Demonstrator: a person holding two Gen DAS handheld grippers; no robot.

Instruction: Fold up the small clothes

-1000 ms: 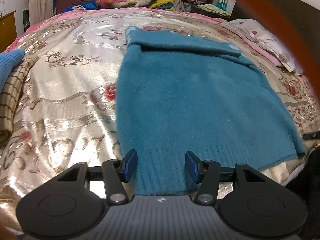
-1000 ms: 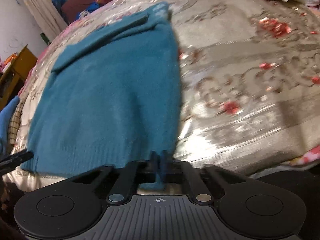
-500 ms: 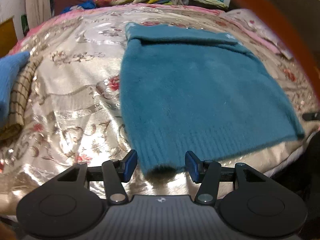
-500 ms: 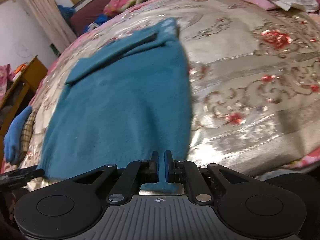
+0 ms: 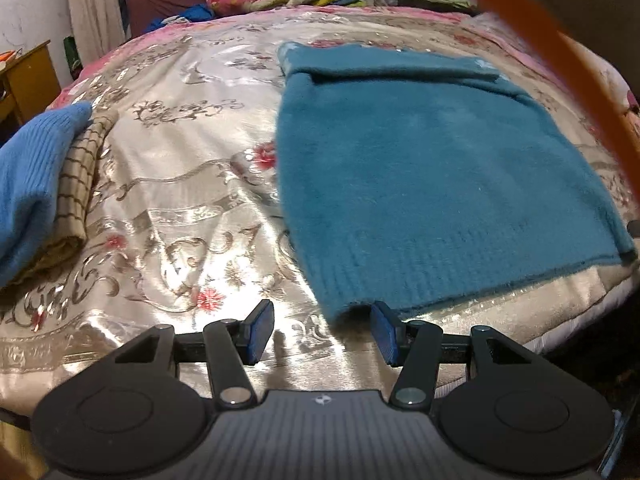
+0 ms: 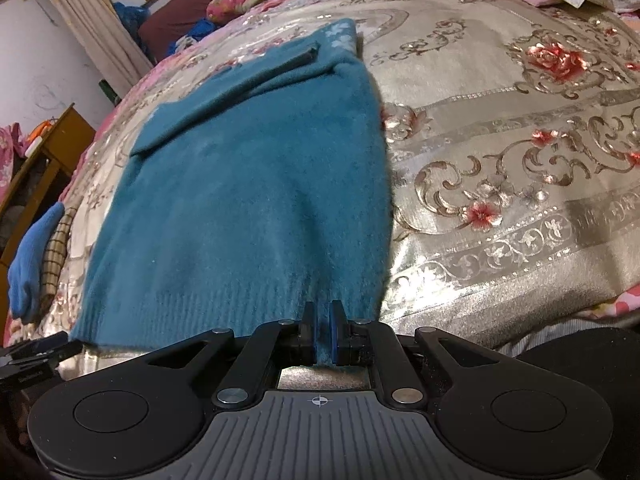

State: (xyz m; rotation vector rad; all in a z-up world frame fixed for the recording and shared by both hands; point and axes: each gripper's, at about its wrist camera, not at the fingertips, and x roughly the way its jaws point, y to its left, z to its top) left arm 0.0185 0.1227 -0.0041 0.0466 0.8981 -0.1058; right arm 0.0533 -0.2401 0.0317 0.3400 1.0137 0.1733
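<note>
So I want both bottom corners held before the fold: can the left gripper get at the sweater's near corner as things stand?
Probably yes. The left gripper is open, and the sweater corner lies just ahead between its fingers, with only bare bedspread around it.

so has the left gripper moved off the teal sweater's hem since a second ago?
Yes. The left gripper has slid left along the bedspread; the teal sweater corner now lies by its right finger only.

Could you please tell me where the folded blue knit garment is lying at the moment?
The blue knit garment lies at the far left of the left wrist view, atop a checked cloth, left of the teal sweater.
</note>
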